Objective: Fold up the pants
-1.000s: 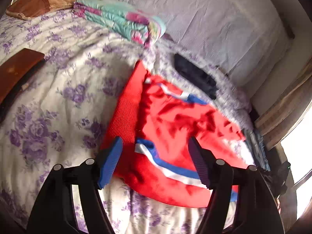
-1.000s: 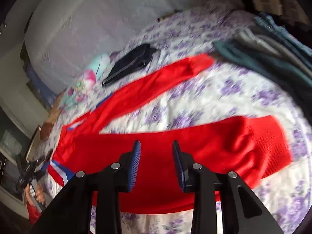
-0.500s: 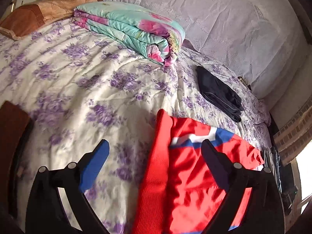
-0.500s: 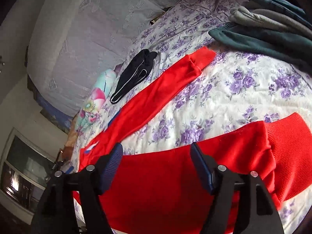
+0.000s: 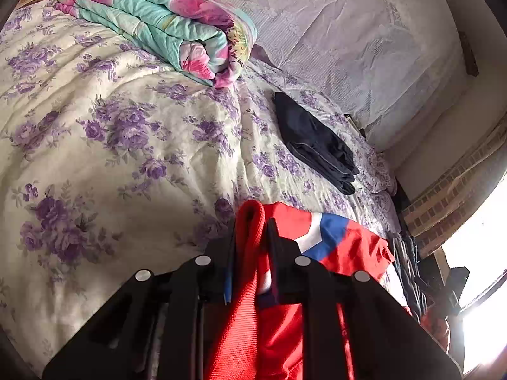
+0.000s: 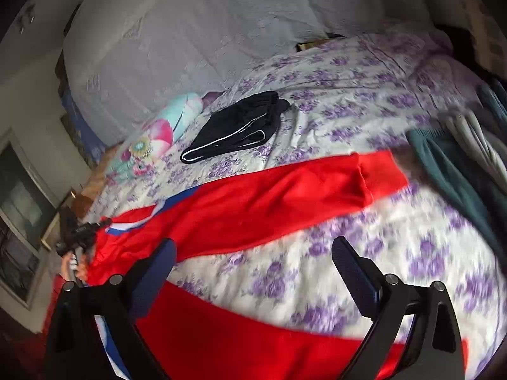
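Red pants [image 5: 348, 243] with a blue and white stripe lie spread on the floral bedspread [image 5: 95, 142]. My left gripper [image 5: 252, 221] is shut on the ribbed red waistband at its near corner. In the right wrist view both legs of the red pants [image 6: 269, 202] stretch across the bed, apart from each other. My right gripper [image 6: 253, 247] hovers above the gap between the legs. Its jaws are opening wide and hold nothing. The left gripper [image 6: 79, 231] shows small at the waist end, with a hand [image 6: 68, 266] under it.
A folded floral quilt [image 5: 164, 25] lies at the head of the bed. A folded black garment [image 5: 317, 145] sits beyond the pants, also seen as the black garment [image 6: 240, 129]. Dark green and grey clothes [image 6: 450, 171] are piled at the right edge.
The left gripper moved onto the waistband corner and closed on it. The right gripper opened wide and lifted off the near leg, now facing further across the bed.
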`<state>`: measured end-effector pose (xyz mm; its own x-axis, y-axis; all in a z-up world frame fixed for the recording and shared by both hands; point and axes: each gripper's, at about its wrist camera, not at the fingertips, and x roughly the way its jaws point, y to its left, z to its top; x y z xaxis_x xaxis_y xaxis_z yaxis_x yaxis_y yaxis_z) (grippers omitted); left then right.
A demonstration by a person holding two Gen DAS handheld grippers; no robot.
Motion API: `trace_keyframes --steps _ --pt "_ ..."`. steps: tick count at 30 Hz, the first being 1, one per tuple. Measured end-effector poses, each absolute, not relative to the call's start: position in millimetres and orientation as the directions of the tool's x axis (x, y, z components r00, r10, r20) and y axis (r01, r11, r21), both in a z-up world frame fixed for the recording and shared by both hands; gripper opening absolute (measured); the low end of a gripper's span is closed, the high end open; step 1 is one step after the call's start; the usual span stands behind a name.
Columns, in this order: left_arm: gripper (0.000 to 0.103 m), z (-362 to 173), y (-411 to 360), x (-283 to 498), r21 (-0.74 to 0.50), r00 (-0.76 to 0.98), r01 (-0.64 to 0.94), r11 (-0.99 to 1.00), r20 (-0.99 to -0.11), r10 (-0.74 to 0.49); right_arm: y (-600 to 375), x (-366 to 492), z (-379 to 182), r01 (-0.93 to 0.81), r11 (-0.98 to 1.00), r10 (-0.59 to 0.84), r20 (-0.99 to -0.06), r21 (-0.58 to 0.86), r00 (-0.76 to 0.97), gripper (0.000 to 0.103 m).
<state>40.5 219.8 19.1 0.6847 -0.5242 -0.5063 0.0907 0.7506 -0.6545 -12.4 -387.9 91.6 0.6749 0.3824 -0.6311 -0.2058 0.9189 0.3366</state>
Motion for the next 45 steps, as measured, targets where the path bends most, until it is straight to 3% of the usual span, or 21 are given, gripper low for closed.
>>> trace_keyframes --steps 3,6,14,17,18,20,24,31,37,42,45 --pt "0.016 17 221 42 -0.676 0.68 0.087 0.732 -0.497 -0.54 -357 38 94 -0.295 0.94 0.328 -0.682 0.17 0.654 0.071" --pt "0.016 14 223 43 -0.696 0.674 0.082 0.713 -0.488 -0.554 -330 91 86 -0.378 0.918 0.343 -0.726 0.123 0.596 0.052" --pt "0.016 3 230 51 -0.752 0.653 0.071 0.655 -0.461 -0.6 -263 173 42 -0.612 0.791 0.334 -0.835 -0.003 0.436 0.055" --pt "0.016 3 230 52 -0.756 0.65 0.077 0.65 -0.457 -0.608 -259 181 22 -0.615 0.788 0.334 -0.863 0.035 0.379 0.054" --pt "0.016 3 230 52 -0.756 0.65 0.081 0.65 -0.455 -0.609 -259 179 21 -0.606 0.795 0.336 -0.855 0.033 0.395 0.041" --pt "0.016 6 229 50 -0.749 0.656 0.094 0.656 -0.449 -0.607 -256 165 27 -0.599 0.801 0.323 -0.837 -0.006 0.441 0.006" --pt "0.013 21 224 41 -0.705 0.698 0.14 0.695 -0.427 -0.574 -251 121 60 -0.557 0.825 0.293 -0.77 -0.096 0.567 0.005" --pt "0.012 61 217 -12 -0.625 0.79 0.23 0.746 -0.328 -0.518 -263 -15 137 -0.551 0.823 0.363 -0.618 -0.138 0.697 0.005" --pt "0.016 65 220 -95 -0.634 0.779 0.264 0.727 -0.304 -0.548 -286 -139 113 -0.551 0.833 0.408 -0.626 -0.043 0.665 0.005" --pt "0.039 29 230 -139 -0.76 0.732 0.137 0.636 -0.355 -0.582 -292 -176 64 -0.518 0.855 0.382 -0.689 0.011 0.616 0.005" --pt "0.053 17 232 -156 -0.829 0.727 0.099 0.551 -0.318 -0.608 -291 -172 59 -0.512 0.859 0.383 -0.69 0.021 0.614 0.005"
